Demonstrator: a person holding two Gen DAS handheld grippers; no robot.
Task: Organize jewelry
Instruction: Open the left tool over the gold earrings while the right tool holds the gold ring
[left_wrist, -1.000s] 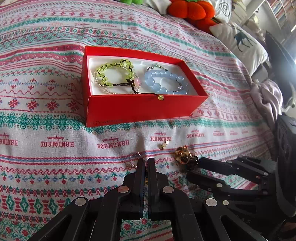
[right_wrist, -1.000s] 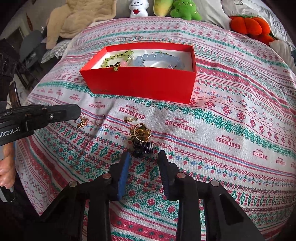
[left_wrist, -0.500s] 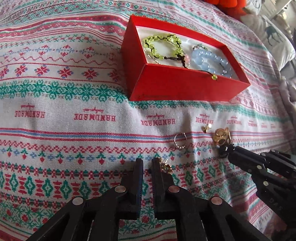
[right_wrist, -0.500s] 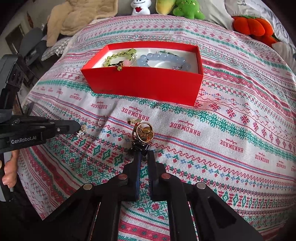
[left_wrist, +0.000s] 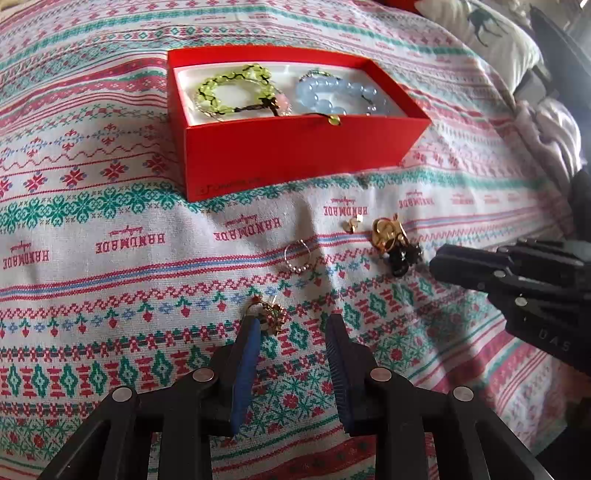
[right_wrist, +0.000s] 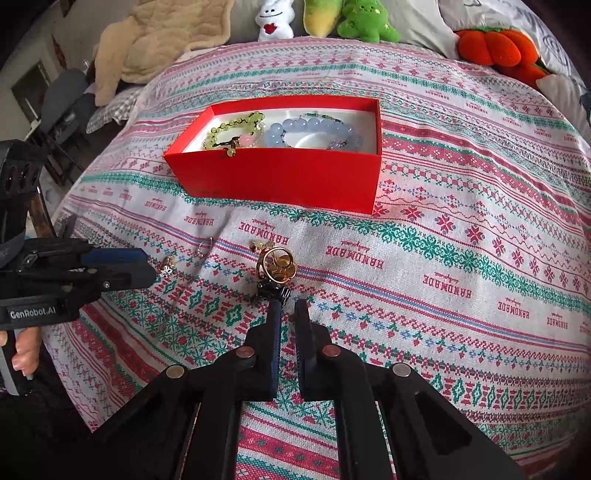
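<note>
A red box on the patterned cloth holds a green bead bracelet and a blue bead bracelet. My left gripper is open, with a small gold earring lying by its left fingertip. A beaded hoop, a tiny gold piece and a gold-and-black hair clip lie beyond. My right gripper is nearly shut just behind the clip's black end; whether it touches the clip I cannot tell.
The patterned cloth covers a bed. Plush toys and an orange pumpkin cushion sit at the far edge. A beige blanket and a chair are at the far left. Pillows lie at the right.
My left gripper has opened and now straddles the spot beside the gold earring. My right gripper closed earlier near the hair clip and stays nearly shut, drawn back slightly.
</note>
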